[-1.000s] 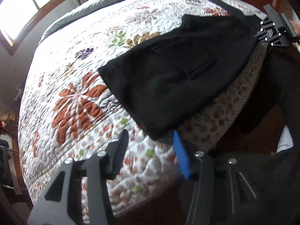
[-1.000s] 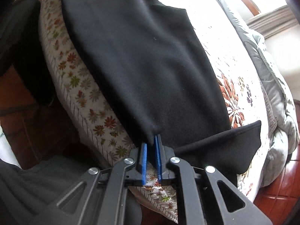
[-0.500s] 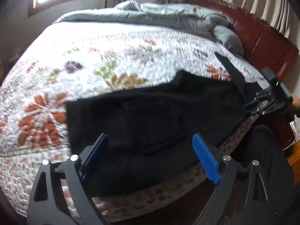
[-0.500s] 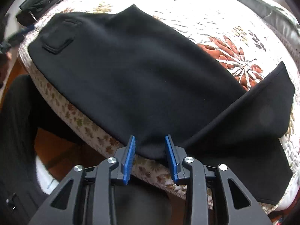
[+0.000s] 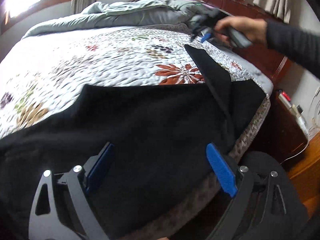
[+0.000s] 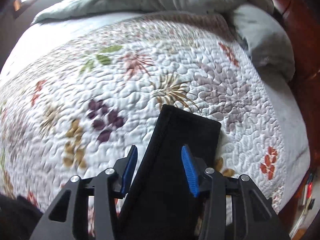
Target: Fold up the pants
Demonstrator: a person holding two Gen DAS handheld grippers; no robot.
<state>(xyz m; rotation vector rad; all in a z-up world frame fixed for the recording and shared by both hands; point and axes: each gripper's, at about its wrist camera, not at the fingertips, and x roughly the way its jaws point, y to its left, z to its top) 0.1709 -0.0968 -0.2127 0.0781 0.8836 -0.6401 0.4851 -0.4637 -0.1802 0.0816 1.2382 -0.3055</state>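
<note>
While pants [image 5: 152, 120] lie on quilt [image 5: 112, 60] — left gripper [image 5: 160, 172] fingers wide apart, right gripper [image 6: 158, 170] fingers apart over leg end.

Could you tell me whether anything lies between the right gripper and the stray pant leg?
Nothing visible does. The right gripper hangs open right over the black pant leg, which lies bare on the floral quilt.

A bed [image 5: 260, 84] covered by a white floral quilt [image 5: 100, 60]. Black pants [image 5: 150, 120] lie spread along its near edge, one leg angled across. A rumpled grey comforter [image 5: 130, 14] lies at the far side.
</note>
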